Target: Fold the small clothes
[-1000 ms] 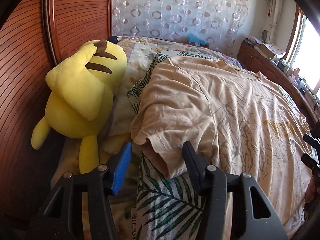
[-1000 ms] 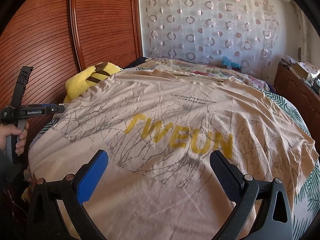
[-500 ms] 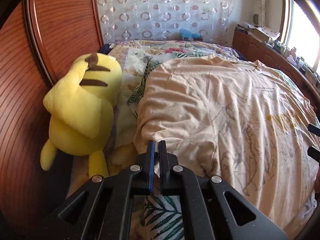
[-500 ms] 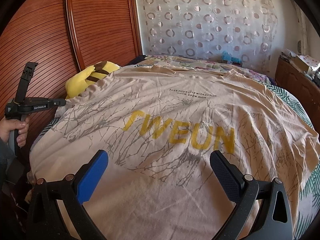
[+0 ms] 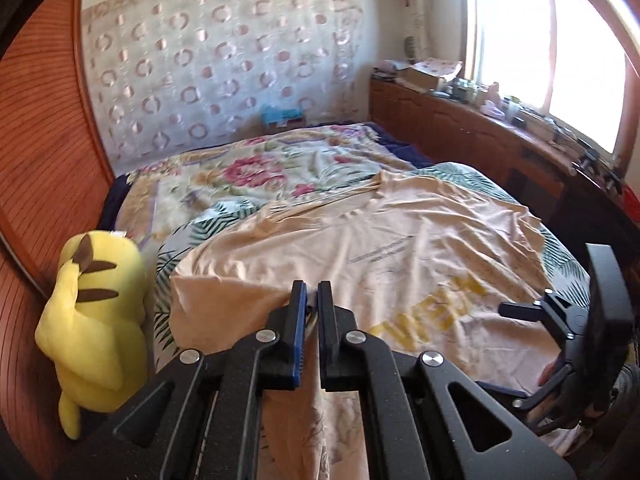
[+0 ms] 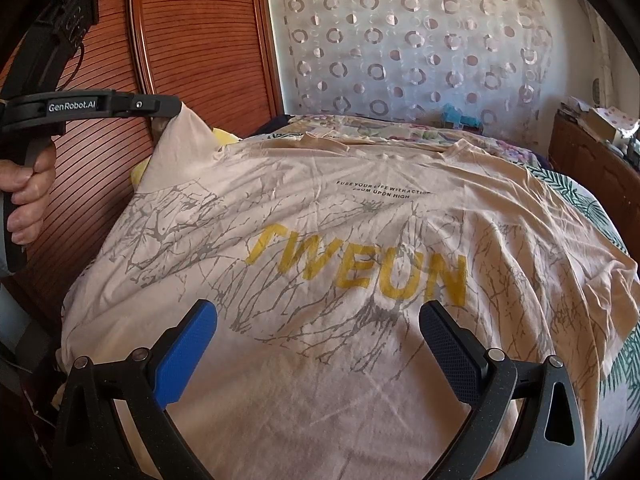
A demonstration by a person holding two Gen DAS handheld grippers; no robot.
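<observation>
My left claw (image 5: 311, 294) was pinched tight on the sleeve edge of the beige T-shirt (image 5: 400, 248), its 2 fingers almost touching with only cloth between them. In the right wrist view that sleeve stood lifted in a peak off the bed (image 5: 256, 168), hanging from the claw's tip, with my hand (image 6: 28, 196) around the handle. The rest of the shirt lay spread flat across the bed, print side up. My right claw (image 6: 318, 334) gaped wide over the shirt's lower half, gripping nothing. A yellow plush toy (image 5: 96, 312) sat just beside the shirt, against the wooden wardrobe (image 5: 40, 160).
</observation>
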